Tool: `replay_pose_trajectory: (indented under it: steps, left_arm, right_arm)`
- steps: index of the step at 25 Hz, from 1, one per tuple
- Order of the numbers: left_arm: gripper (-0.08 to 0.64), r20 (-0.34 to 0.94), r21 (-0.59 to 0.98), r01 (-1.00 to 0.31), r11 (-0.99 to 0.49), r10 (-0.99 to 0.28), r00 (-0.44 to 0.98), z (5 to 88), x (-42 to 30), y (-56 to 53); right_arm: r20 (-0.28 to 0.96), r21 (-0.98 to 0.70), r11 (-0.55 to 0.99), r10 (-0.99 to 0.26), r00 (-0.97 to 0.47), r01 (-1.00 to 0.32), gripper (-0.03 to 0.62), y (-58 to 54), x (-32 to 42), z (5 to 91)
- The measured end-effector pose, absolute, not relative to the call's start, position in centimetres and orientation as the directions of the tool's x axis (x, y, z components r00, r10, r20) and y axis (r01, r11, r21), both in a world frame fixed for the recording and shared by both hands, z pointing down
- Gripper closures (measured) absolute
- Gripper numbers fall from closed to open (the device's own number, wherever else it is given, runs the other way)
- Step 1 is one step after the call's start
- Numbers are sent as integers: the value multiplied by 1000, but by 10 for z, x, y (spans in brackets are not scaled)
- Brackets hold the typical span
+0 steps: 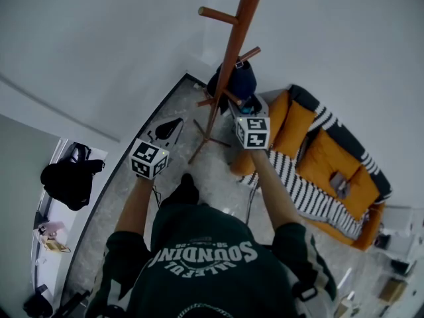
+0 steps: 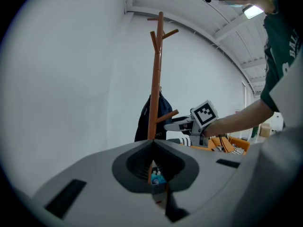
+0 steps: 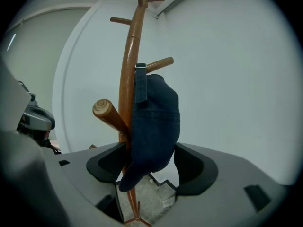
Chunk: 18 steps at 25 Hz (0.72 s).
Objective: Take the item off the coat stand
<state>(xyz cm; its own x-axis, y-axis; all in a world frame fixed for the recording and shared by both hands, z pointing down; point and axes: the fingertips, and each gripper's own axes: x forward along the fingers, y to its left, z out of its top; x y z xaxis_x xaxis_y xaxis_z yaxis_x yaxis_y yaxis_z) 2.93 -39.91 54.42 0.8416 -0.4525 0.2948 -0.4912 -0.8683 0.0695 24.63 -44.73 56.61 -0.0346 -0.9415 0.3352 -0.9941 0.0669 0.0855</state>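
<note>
Currently right gripper [image 3: 154,167] jaws wide either side of cap [image 3: 156,122] hanging on coat stand [image 3: 129,70], not pressing, evidently readied for grasping; left gripper [image 2: 154,174] jaws together, empty.

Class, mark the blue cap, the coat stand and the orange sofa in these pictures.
blue cap [image 3: 158,122]: right gripper view, crown.
coat stand [image 3: 128,65]: right gripper view, pole.
orange sofa [image 1: 329,154]: head view, seat cushion.

Dark blue cap [image 3: 156,122] hangs by its strap on wooden coat stand [image 3: 127,74].
</note>
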Motion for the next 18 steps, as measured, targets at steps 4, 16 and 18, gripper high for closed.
replay_pose_trajectory:
  steps: [4,16,18]
  left_arm:
    - [558,297,78,-495,-865,-454,840,548,27,-405]
    - [558,297,89,-499,-862,-455,839,553,26,-415]
    - [558,299,88,-498,-863,-454,840,553,26,-415]
  right_arm:
    - [339,121,86,-940,-40,-989,301,-457,248,571]
    - [313,164,143,-946,-86,-976,472,-456,237,563]
    - [307,167,136,-948,-79,-977,483,-454,238,561]
